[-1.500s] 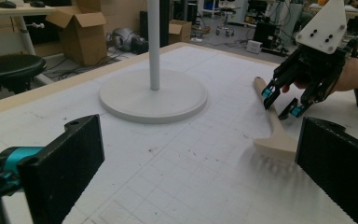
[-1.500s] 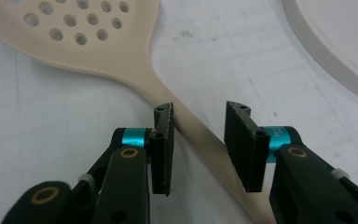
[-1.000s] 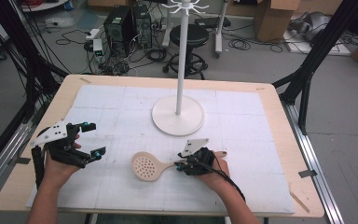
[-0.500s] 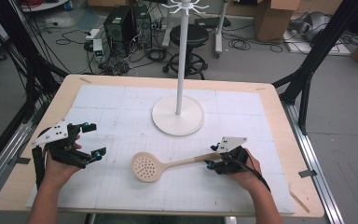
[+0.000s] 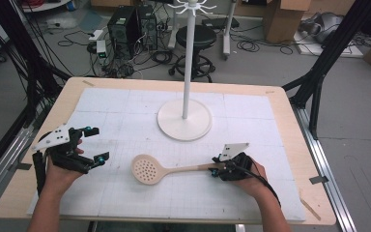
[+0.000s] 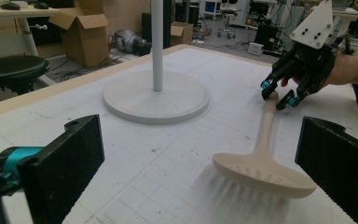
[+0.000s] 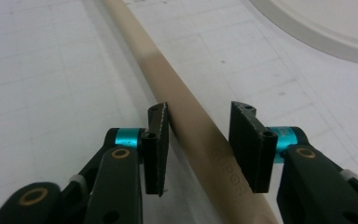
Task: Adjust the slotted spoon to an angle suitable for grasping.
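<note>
A beige slotted spoon (image 5: 147, 169) lies flat on the white gridded mat (image 5: 125, 111), head to the left and handle running right. My right gripper (image 5: 218, 169) is at the handle's far end. In the right gripper view its jaws straddle the handle (image 7: 168, 79); the left one is close against it and a gap shows at the right one, so the right gripper (image 7: 198, 144) is open. My left gripper (image 5: 96, 143) is held wide open at the table's left, apart from the spoon. Through its jaws (image 6: 200, 168) I see the spoon head (image 6: 263, 175) and the right gripper (image 6: 277, 93).
A white stand with a round base (image 5: 183, 121) and a tall thin pole topped by hooks (image 5: 192, 7) rises at the mat's middle back. Behind the table are a black stool (image 5: 203, 36), cables and computer cases on the floor.
My right gripper has slid from the spoon's neck rightward along the handle to its end. The spoon and the left gripper have stayed almost still.
</note>
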